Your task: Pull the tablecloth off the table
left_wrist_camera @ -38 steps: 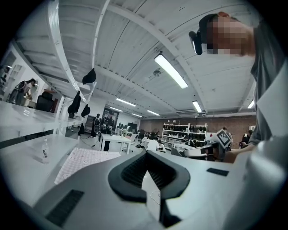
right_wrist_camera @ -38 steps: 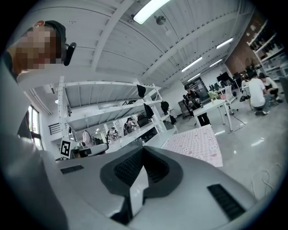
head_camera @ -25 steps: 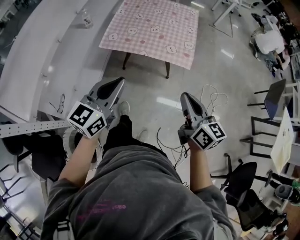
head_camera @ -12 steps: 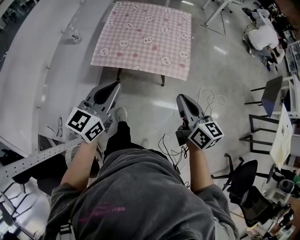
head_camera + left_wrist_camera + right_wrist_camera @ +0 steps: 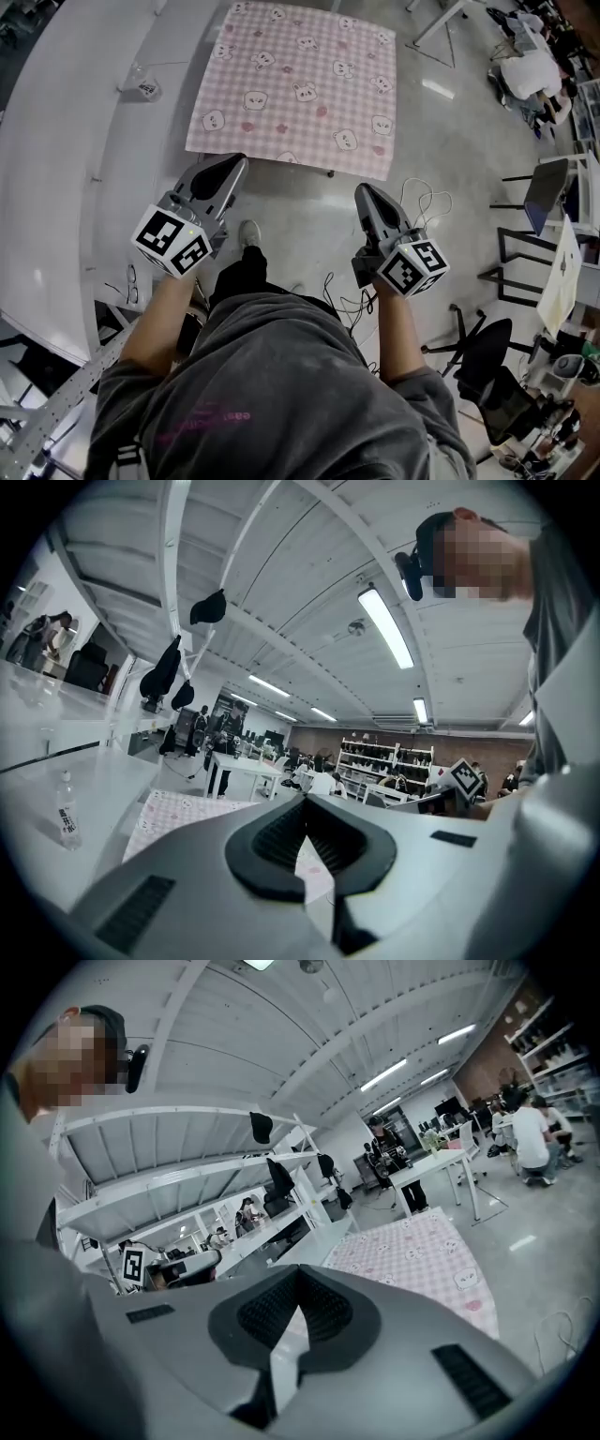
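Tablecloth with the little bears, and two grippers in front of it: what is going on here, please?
A person holds a gripper in each hand. The left gripper and right gripper are both shut and empty. The pink tablecloth lies spread flat just ahead; neither gripper touches it, so the pull has not begun.

The tablecloth [image 5: 300, 84] hides the whole table top.
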`<state>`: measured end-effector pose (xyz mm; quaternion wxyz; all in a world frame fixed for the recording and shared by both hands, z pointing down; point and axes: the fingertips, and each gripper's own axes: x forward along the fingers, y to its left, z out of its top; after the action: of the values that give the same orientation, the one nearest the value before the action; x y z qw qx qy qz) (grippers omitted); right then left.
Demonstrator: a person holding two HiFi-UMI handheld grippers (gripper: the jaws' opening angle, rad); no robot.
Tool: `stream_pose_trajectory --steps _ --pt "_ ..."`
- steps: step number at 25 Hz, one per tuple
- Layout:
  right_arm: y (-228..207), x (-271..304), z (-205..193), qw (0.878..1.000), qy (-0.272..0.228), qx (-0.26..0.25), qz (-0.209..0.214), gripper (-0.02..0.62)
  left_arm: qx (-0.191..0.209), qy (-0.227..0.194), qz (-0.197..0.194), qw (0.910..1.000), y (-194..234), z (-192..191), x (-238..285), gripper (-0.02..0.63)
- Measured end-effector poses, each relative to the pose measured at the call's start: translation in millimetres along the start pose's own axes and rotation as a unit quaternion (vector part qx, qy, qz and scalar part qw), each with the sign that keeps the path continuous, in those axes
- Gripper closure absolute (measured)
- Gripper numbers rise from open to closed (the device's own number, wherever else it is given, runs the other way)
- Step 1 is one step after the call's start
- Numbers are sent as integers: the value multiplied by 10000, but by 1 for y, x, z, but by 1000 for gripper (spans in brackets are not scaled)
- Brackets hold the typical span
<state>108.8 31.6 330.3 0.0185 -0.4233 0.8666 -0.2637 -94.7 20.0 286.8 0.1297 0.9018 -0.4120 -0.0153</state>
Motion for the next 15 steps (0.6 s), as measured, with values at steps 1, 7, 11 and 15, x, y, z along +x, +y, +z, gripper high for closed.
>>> stream_pose_trajectory --steps 1,7,11,15 --pt "2 10 3 10000 -1 1 -23 599 -11 19 -34 10000 10 3 3 606" --pt "10 68 27 9997 -68 -18 -227 599 -70 62 -266 9996 67 24 20 606" --pt "8 95 37 9992 -100 0 -393 600 -91 82 -416 9991 94 36 34 606" --pt "8 110 44 9987 -65 13 -507 599 -141 133 -542 9983 109 44 44 606"
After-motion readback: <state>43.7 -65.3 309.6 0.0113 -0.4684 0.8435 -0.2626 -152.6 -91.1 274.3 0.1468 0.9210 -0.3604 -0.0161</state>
